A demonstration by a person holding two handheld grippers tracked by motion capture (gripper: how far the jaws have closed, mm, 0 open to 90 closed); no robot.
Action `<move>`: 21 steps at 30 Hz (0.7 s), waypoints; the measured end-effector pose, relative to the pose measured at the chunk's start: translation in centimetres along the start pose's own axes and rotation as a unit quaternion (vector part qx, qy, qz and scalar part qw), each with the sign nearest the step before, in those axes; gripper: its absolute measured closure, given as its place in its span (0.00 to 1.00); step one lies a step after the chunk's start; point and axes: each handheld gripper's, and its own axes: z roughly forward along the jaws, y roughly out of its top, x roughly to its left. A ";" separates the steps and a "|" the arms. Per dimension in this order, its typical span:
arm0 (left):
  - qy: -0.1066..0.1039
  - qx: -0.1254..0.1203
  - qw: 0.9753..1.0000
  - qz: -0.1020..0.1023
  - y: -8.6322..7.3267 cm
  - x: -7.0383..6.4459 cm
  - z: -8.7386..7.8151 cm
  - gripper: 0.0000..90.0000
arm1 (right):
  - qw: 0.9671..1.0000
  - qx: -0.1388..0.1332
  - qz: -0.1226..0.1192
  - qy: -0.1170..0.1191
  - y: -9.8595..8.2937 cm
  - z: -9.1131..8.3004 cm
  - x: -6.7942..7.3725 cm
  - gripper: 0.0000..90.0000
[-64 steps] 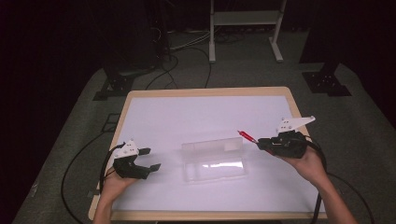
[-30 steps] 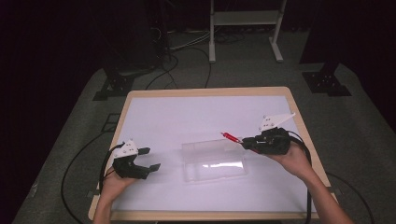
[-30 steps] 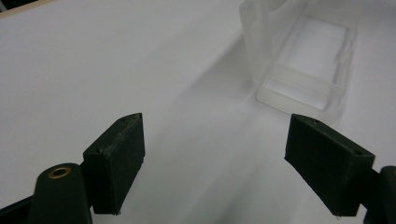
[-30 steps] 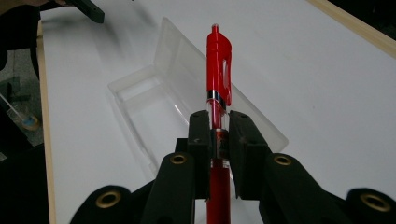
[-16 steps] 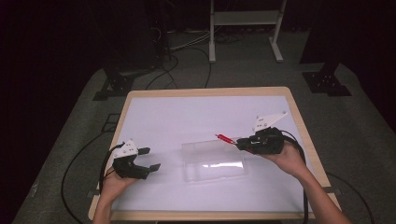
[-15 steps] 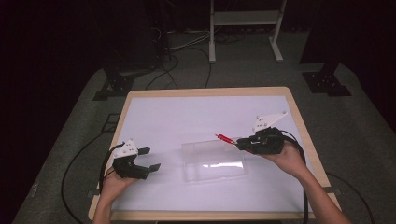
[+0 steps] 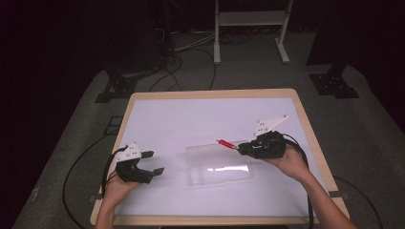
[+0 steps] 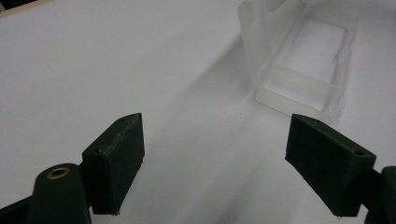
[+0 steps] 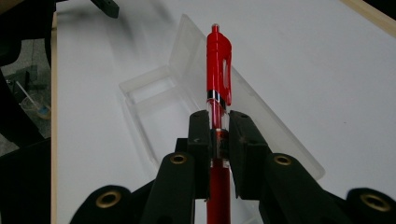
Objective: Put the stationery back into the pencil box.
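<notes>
A wood-rimmed table [image 7: 210, 93] with a white top carries one clear plastic case [image 7: 218, 167], lying open near the middle, toward the front edge.

Nothing readable is showing anywhere from where I'm standing. The red pen [image 9: 218, 70] is carrying no legible print. The clear case [image 7: 218, 166] is showing none either.

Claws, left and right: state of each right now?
Left claw: open, empty, jaws wide apart over the table.
Right claw: closed on the red pen.
</notes>
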 end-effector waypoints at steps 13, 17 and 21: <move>0.000 -0.002 1.000 -0.001 0.0 0.0 -0.1 0.21 | 1.000 0.018 -0.009 0.020 -0.1 2.0 0.3 0.87; -0.001 -0.003 1.000 -0.002 -0.1 0.1 -0.1 0.21 | 0.999 0.023 -0.014 0.025 -0.1 2.6 0.4 0.87; 0.000 -0.001 1.000 -0.002 -0.1 0.0 -0.2 0.21 | 0.999 0.024 -0.018 0.030 -0.2 3.0 0.3 0.87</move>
